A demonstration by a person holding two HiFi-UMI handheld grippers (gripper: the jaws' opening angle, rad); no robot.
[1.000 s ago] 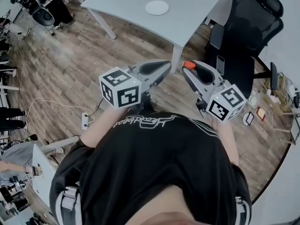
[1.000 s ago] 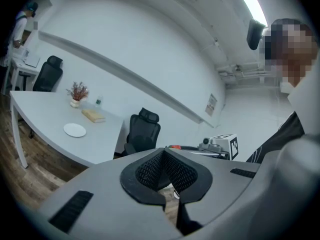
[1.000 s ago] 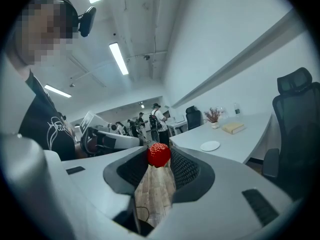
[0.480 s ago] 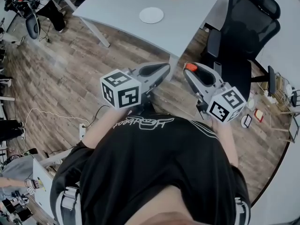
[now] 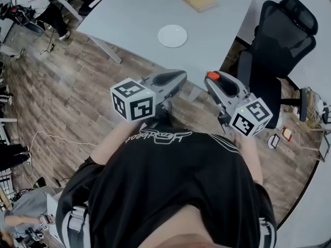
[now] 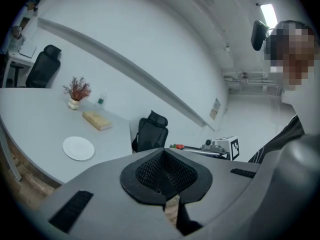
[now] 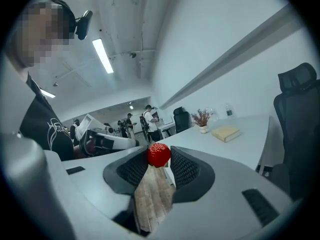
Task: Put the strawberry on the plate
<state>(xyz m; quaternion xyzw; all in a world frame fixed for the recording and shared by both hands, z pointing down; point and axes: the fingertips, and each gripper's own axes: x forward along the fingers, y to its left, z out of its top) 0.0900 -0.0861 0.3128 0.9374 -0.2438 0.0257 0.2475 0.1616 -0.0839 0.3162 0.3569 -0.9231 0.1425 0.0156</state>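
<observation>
Wood-plank floor (image 5: 62,97), grey table (image 5: 129,9), black office chair (image 5: 282,35), ceiling strip light (image 7: 102,55)

Bright, cool ceiling strip lights (image 7: 102,55), soft shadows, and strong fisheye bending with dark corners

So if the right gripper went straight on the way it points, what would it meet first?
Probably the grey table: the right gripper, shut on the strawberry, points over its near edge, roughly toward the white plate. Nothing stands between them, though height is hard to judge.
</observation>
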